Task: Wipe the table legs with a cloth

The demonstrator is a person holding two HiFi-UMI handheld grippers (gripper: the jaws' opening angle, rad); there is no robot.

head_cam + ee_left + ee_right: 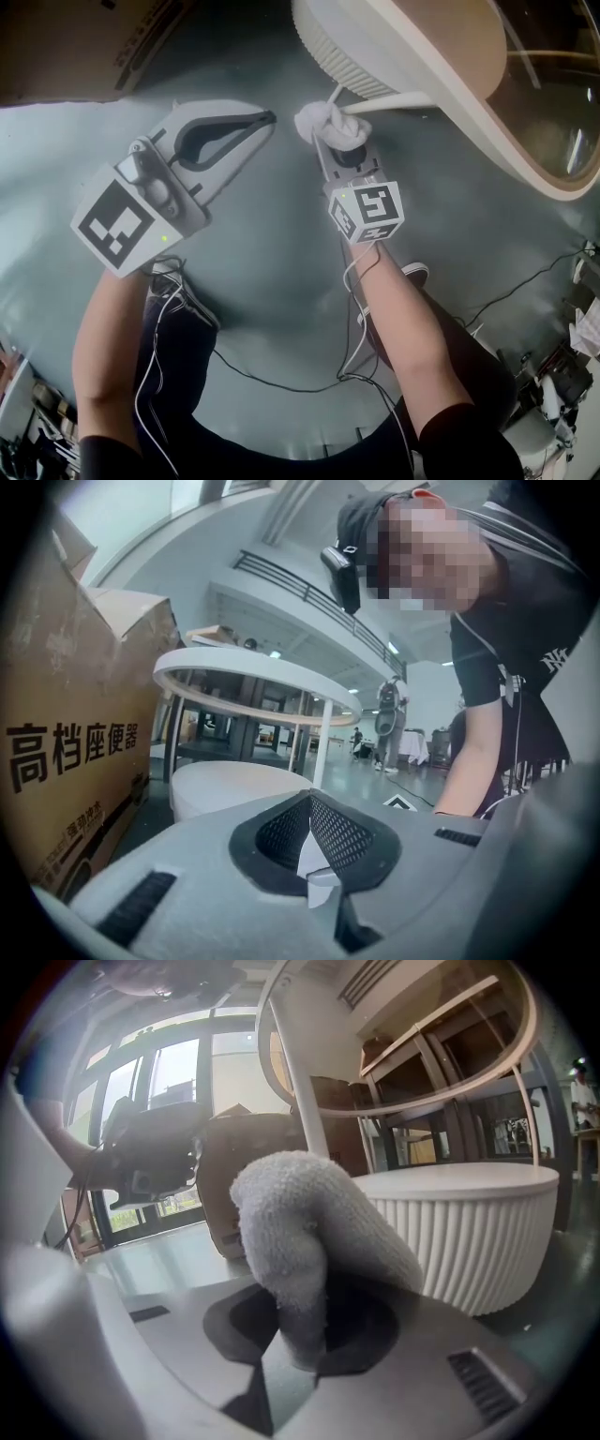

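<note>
A fluffy white terry cloth (328,125), bunched into a thick fold, is pinched in the right claw (334,145), which is closed tight on it. The cloth is held against the slim white table leg (398,100), just beside the ribbed white round base (342,58). Left of the leg, the left claw (265,118) is held closed and empty over the grey floor (281,244).

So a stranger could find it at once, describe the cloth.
Start at the round white table with the ribbed base. A thin white leg stands beside that base, and the right tool reaches toward it. The cloth is the fluffy white wad pinched in that tool, the only soft thing; the left tool holds nothing.
</note>
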